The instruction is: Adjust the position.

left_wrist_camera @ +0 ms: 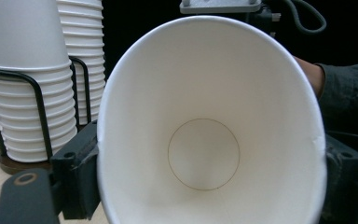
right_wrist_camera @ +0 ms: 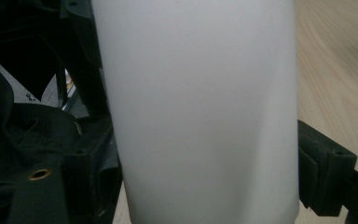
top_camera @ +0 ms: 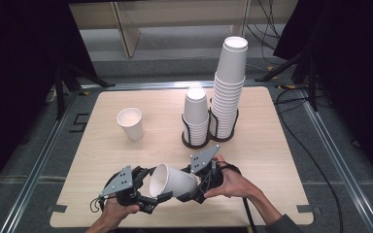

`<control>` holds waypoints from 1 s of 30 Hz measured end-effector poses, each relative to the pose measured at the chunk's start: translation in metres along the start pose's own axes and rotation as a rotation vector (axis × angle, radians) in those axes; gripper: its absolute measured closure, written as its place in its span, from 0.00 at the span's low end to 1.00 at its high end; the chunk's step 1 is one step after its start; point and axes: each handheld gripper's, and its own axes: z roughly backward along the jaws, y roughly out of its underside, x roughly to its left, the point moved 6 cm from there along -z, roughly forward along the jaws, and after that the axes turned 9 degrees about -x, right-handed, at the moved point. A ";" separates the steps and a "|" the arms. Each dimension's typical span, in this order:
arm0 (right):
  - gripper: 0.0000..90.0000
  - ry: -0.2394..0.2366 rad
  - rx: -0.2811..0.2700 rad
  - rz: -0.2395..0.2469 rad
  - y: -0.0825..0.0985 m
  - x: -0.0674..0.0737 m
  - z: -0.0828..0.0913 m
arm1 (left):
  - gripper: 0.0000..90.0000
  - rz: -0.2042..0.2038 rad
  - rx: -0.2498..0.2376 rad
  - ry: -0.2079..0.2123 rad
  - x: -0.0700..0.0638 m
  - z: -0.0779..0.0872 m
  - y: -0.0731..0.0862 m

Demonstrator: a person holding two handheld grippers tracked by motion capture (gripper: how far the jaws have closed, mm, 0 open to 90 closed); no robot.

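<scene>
A white paper cup (top_camera: 172, 180) lies on its side just above the table's front edge, held between both grippers. My left gripper (top_camera: 154, 186) grips it at the rim, with the mouth facing the left gripper view. There the cup (left_wrist_camera: 205, 93) is squeezed into an oval, and my left gripper (left_wrist_camera: 212, 179) has a jaw pressed on each side of it. My right gripper (top_camera: 191, 183) clamps the cup's body from the base end. In the right gripper view the cup wall (right_wrist_camera: 200, 107) stands between the two jaws of my right gripper (right_wrist_camera: 209, 182), which touch it on both sides.
One upright paper cup (top_camera: 130, 123) stands alone at the table's middle left. A black wire holder (top_camera: 189, 138) behind the hands carries a short stack of cups (top_camera: 195, 114) and a tall stack (top_camera: 229, 87). Bare wooden table (top_camera: 272, 160) lies to the right.
</scene>
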 end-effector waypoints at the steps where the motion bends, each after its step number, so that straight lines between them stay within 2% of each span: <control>1: 0.19 0.007 0.006 -0.007 0.001 -0.001 0.001 | 0.18 -0.005 0.007 -0.002 0.000 0.000 0.000; 4: 0.19 0.027 0.018 -0.006 0.001 -0.002 0.005 | 0.18 -0.006 0.016 -0.018 0.002 0.001 0.000; 7: 0.18 0.070 0.038 0.004 -0.001 -0.003 0.013 | 0.18 -0.006 0.033 -0.045 0.005 0.002 0.001; 8: 0.18 0.084 0.047 0.015 -0.001 -0.003 0.016 | 0.18 -0.021 0.049 -0.053 0.007 0.003 0.001; 9: 0.18 0.097 0.059 0.025 -0.002 -0.002 0.018 | 0.18 -0.015 0.051 -0.063 0.008 0.003 0.002; 13: 0.18 0.144 0.089 0.058 -0.006 -0.002 0.025 | 0.18 -0.032 0.089 -0.085 0.011 0.003 0.005; 15: 0.18 0.172 0.102 0.072 -0.007 -0.003 0.027 | 0.18 -0.051 0.108 -0.095 0.012 0.002 0.006; 16: 0.18 0.180 0.110 0.075 -0.007 -0.004 0.028 | 0.18 -0.066 0.139 -0.102 0.012 0.003 0.007; 18: 0.18 0.197 0.126 0.078 -0.005 -0.005 0.027 | 0.18 -0.073 0.145 -0.111 0.012 0.001 0.009; 20: 0.18 0.212 0.151 0.084 -0.003 -0.005 0.024 | 0.18 -0.092 0.191 -0.122 0.011 0.002 0.010; 24: 0.18 0.231 0.195 0.120 0.001 -0.004 0.015 | 0.18 -0.122 0.231 -0.120 0.009 0.001 0.011; 25: 0.18 0.228 0.203 0.118 0.002 -0.002 0.012 | 0.18 -0.124 0.251 -0.130 0.008 0.001 0.012; 26: 0.18 0.222 0.210 0.123 0.003 -0.001 0.010 | 0.18 -0.125 0.268 -0.120 0.007 0.001 0.012; 28: 0.18 0.222 0.220 0.133 0.004 0.000 0.003 | 0.17 -0.132 0.279 -0.122 0.006 0.000 0.013; 30: 0.18 0.216 0.232 0.143 0.004 0.003 -0.002 | 0.17 -0.137 0.310 -0.125 0.005 0.000 0.014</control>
